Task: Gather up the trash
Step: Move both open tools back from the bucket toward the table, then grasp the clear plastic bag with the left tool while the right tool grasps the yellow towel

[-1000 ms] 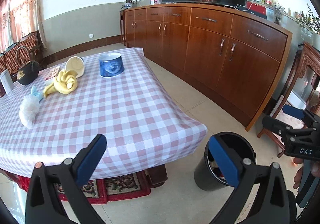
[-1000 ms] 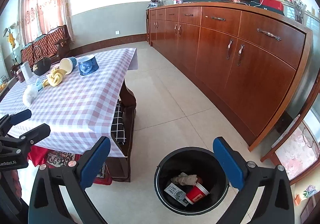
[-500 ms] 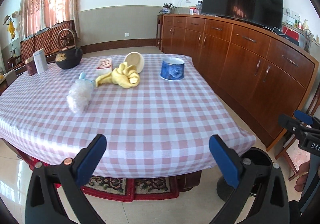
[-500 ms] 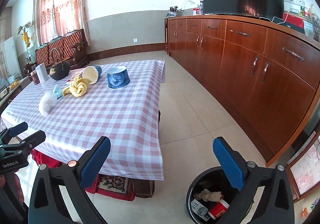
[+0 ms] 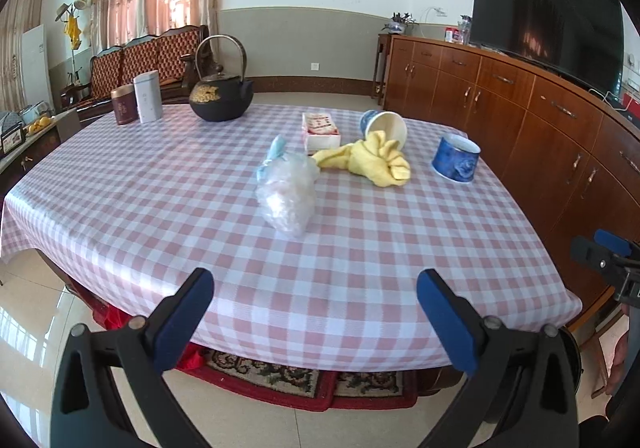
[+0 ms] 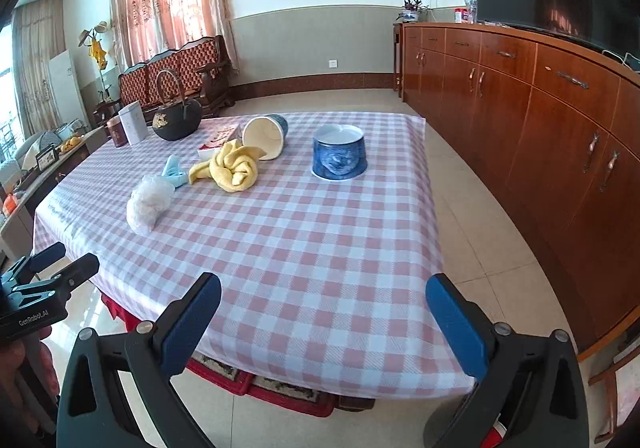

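The left gripper point(image 5: 316, 312) hung at the near edge of the table point(image 5: 360, 268), its blue pads wide apart and holding nothing. The right gripper point(image 6: 324, 316) hovered at the same edge, its pads also spread wide with nothing between them; it showed at three o'clock in the left view, and the left one at nine o'clock in the right view.

Beyond the left gripper, toward twelve o'clock, a crumpled clear plastic bag point(image 5: 286, 193) lay on the checked tablecloth point(image 5: 160, 187). A scrap of light blue paper point(image 5: 274, 153) touched its far side. At one o'clock from the bag lay a twisted yellow cloth point(image 5: 376, 161), its far end against the mouth of a paper cup point(image 5: 386, 125) tipped on its side. A blue bowl point(image 5: 456, 157) stood upside down at two o'clock, apart from the cloth. Behind the cloth sat a small box point(image 5: 320, 129). Farther off, at eleven o'clock, stood a black kettle point(image 5: 220, 95) and two tins point(image 5: 138, 97).
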